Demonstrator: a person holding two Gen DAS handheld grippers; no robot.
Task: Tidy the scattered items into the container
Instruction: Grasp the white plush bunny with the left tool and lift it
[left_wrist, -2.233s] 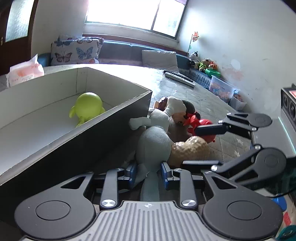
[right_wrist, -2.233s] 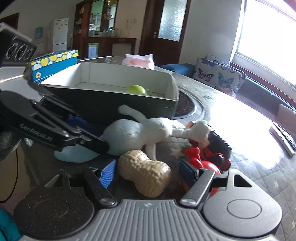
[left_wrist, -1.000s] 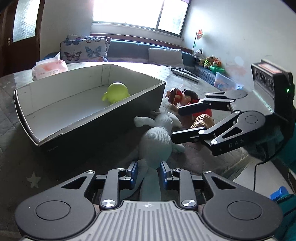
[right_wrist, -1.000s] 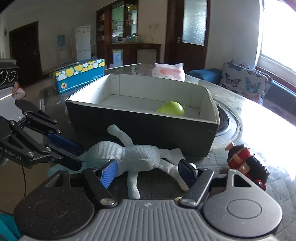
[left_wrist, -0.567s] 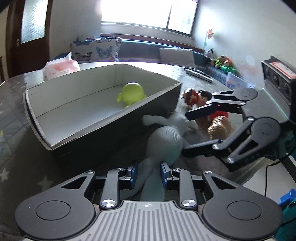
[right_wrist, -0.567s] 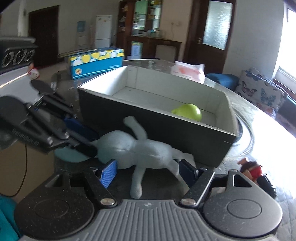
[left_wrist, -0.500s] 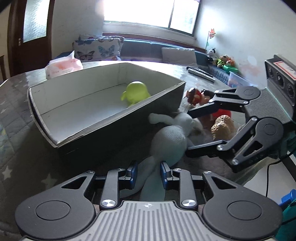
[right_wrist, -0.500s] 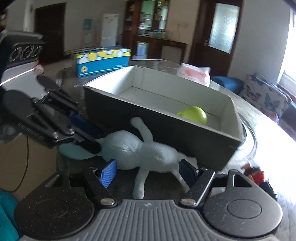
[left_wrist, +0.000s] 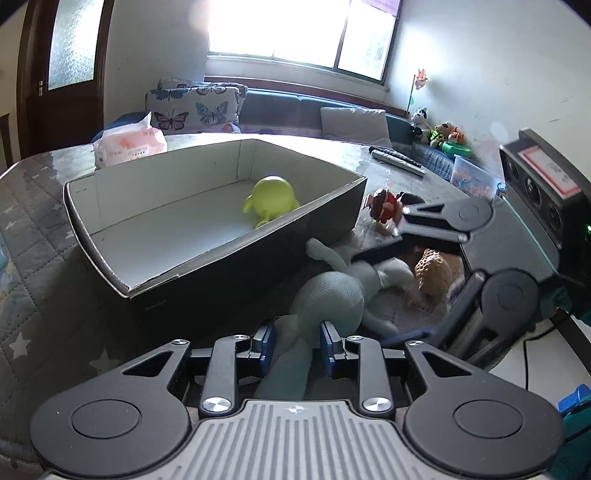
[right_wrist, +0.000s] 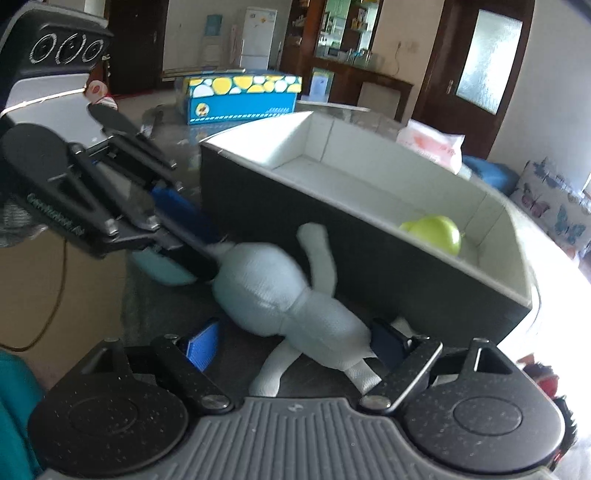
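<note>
Container: a large rectangular cardboard box (left_wrist: 207, 236), dark outside and white inside, stands open on the quilted grey tablecloth (left_wrist: 33, 295).
Already inside: one lime-green round rubber toy (left_wrist: 271, 201) lies at the far end.
In hand: the left gripper (left_wrist: 293, 338) pinches a pale grey-blue knitted plush doll (left_wrist: 328, 295) by a long limb; the doll is outside, just beside the box's near wall.
Right gripper (right_wrist: 291, 341): fingers spread wide around the doll's body, apparently not clamping it, though the picture is blurred.
Left outside: a tan peanut-shaped toy (left_wrist: 434, 271) and a red-and-brown figurine (left_wrist: 384, 210).
Progress: early; one item in, three still out.
</note>
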